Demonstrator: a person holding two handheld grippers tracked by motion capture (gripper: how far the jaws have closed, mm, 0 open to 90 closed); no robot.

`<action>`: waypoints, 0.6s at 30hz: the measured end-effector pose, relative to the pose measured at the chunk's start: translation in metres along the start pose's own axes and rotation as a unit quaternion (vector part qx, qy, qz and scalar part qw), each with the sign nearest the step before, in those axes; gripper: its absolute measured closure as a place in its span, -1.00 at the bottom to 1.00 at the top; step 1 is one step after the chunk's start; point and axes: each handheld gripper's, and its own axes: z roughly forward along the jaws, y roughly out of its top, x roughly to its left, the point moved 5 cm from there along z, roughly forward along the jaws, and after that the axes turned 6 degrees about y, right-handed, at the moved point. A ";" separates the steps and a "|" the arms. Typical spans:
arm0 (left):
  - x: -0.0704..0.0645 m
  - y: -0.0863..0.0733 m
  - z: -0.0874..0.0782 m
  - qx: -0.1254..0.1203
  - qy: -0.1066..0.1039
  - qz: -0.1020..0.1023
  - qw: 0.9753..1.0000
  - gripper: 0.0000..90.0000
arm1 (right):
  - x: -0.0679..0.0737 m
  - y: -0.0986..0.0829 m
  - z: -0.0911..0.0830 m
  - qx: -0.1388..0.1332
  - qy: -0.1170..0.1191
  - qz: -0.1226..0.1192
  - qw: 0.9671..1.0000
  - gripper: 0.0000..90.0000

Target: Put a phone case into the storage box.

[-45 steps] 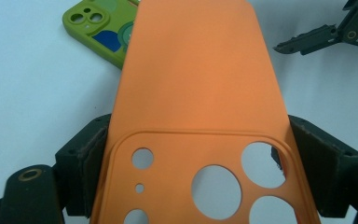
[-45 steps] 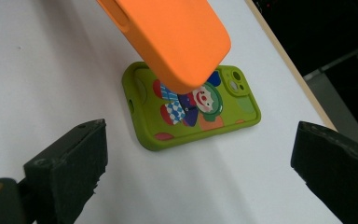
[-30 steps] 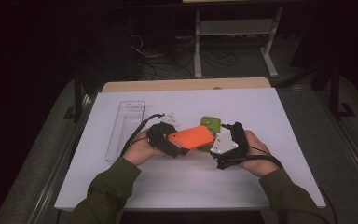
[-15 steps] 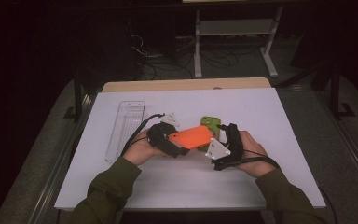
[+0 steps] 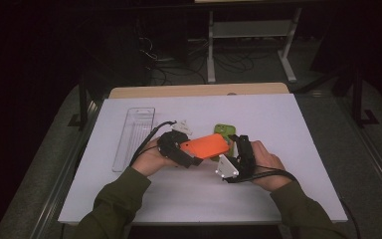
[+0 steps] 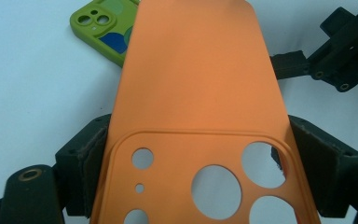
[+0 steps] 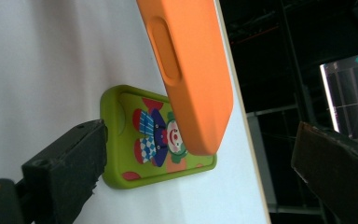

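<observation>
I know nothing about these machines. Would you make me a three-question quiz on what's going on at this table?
1. True or false: the left claw grips the orange phone case by its two long edges.
2. Which thing lies flat on the white table beyond the orange case?
A. a green phone case
B. a red mug
C. a blue book
3. Fill in: the right claw is ____, its jaws set wide with the orange case's end between them, untouched.

Key
1. True.
2. A, the green phone case with a clown picture.
3. Open.
</observation>
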 end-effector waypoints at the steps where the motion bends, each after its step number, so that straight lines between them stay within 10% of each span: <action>1: 0.000 0.000 0.000 0.001 0.000 0.001 1.000 -0.65 | 0.000 0.001 0.000 0.000 -0.003 -0.003 1.000 -0.94; 18: 0.000 0.001 0.000 0.004 -0.001 0.008 1.000 -0.64 | 0.008 0.011 0.002 -0.006 -0.045 -0.051 0.998 -0.94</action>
